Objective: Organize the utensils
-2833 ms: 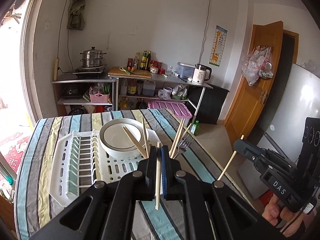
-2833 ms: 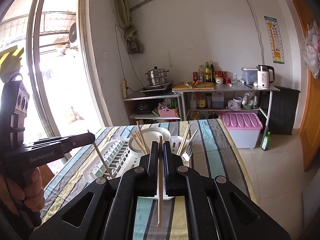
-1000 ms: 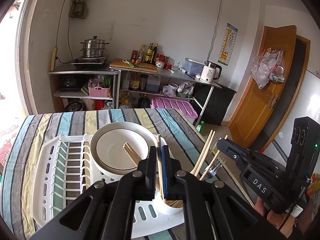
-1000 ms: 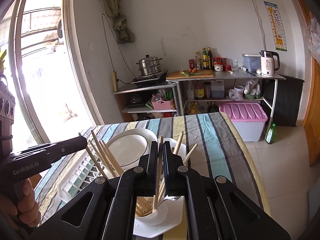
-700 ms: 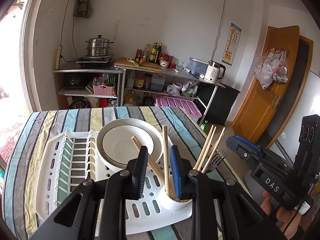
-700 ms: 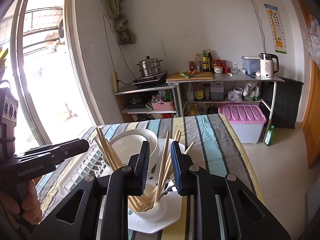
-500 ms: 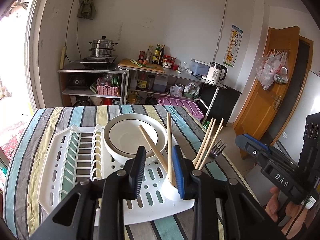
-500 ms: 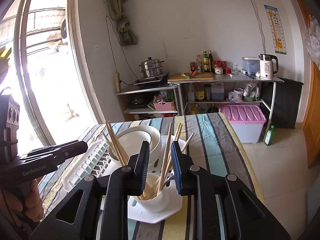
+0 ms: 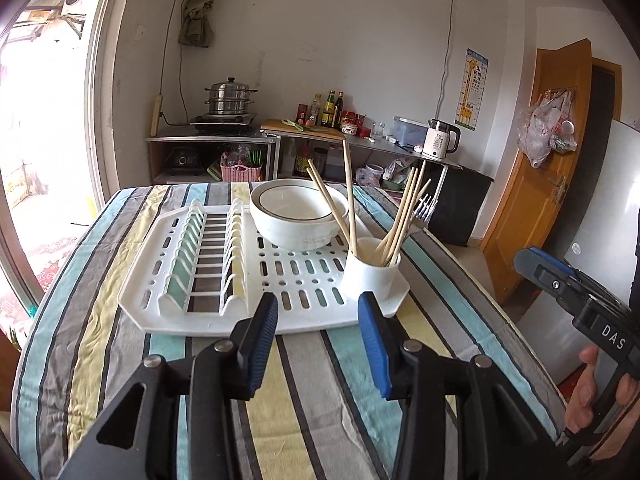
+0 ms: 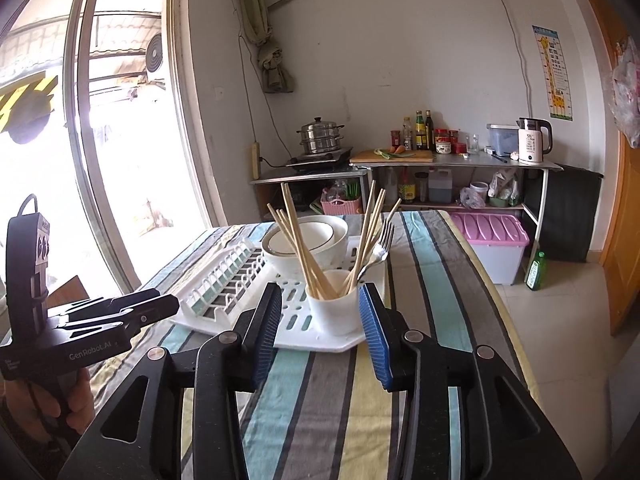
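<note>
**Both grippers empty, chopsticks in cup**

Left gripper [image 9: 318,312] & right gripper [image 10: 320,304]: jaws have just been opening, now parted w/ nothing between them, above the striped tablecloth [image 9: 132,344]. Light wooden chopsticks [image 9: 350,204] & a metal fork [image 10: 382,244] stand tilted in the white round cup [image 9: 370,276] at the white plastic drying rack's [image 9: 224,268] near-right corner. White bowl [image 9: 296,216] at 11 o'clock of the cup, on the rack.

Inside the round white plastic utensil cup [image 10: 335,308] you cannot see the lower ends of the pale wooden chopsticks [image 10: 298,242]. The handle of the silver metal fork [image 10: 382,242] is also sunk out of sight there. Your hand [image 9: 586,396] under the right gripper is cut by the frame edge. Labels on the dark glass bottles [image 9: 332,110] are too small to read.
</note>
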